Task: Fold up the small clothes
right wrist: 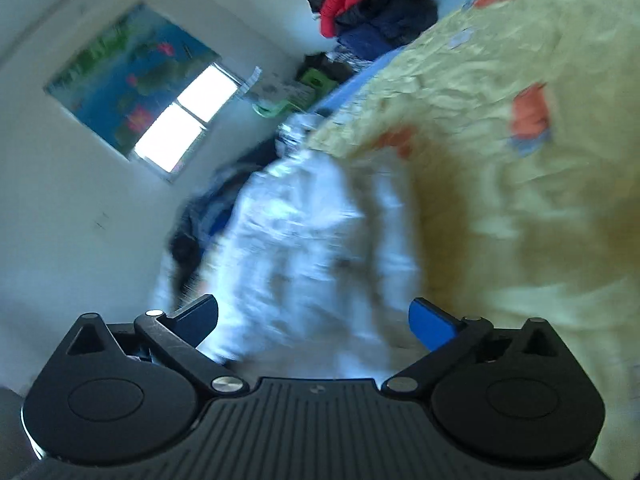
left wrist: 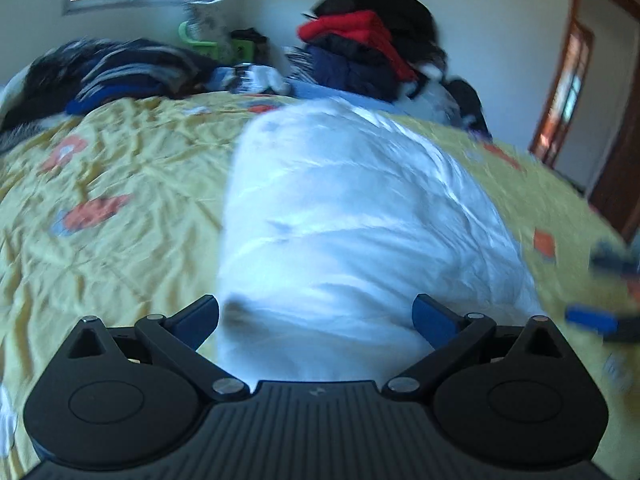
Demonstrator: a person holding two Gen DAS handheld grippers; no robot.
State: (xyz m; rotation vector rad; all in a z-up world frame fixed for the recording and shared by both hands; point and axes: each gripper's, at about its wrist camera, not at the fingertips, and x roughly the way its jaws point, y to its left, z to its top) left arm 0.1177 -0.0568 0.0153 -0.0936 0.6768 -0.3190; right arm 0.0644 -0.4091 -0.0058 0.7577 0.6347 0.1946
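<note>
Covering most of both frames, yellow bedspread (left wrist: 120,184) seen; white garment (left wrist: 352,216) laid on it at centre. Lotus poster (right wrist: 124,76) shown only in right wrist view, upper left. Left gripper (left wrist: 316,320) and right gripper (right wrist: 314,320) spread wide, nothing gripped. No legible writing.

White garment (left wrist: 352,216) on yellow bedspread (left wrist: 120,200) with orange patches; red jacket (left wrist: 356,32).
</note>
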